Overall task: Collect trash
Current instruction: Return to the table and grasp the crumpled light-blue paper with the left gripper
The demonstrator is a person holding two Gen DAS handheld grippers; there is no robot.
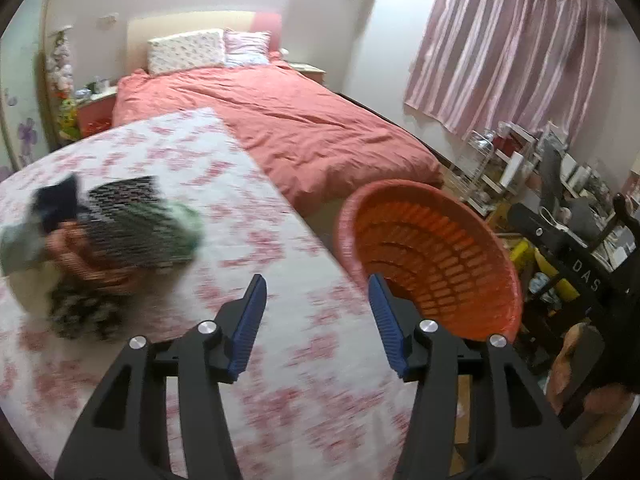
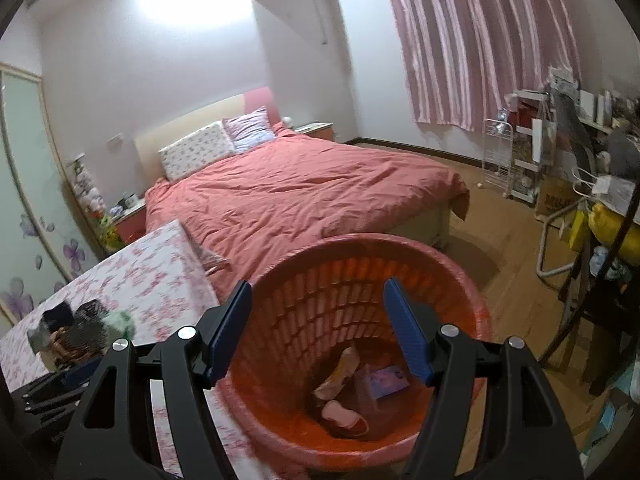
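Observation:
A blurred pile of trash point(image 1: 120, 232) lies on the table with the pink-flowered cloth point(image 1: 280, 360): a dark ribbed piece, green plastic and orange wrappers. My left gripper point(image 1: 317, 284) hangs open over the cloth, to the right of the pile, with nothing between its blue pads. An orange slatted basket point(image 1: 432, 256) stands at the table's right edge. My right gripper point(image 2: 317, 286) is open above the basket point(image 2: 320, 300), holding nothing. Inside the basket lie pale wrappers point(image 2: 340, 368) and a purple card point(image 2: 386, 380). The right wrist view shows the pile point(image 2: 80, 328) at far left.
A bed with a red cover point(image 2: 300, 192) runs behind the table. Pink striped curtains point(image 2: 480, 40) hang at the right. Cluttered shelves and a white rack point(image 2: 500, 160) line the right wall, with wood floor point(image 2: 508, 280) between them and the basket.

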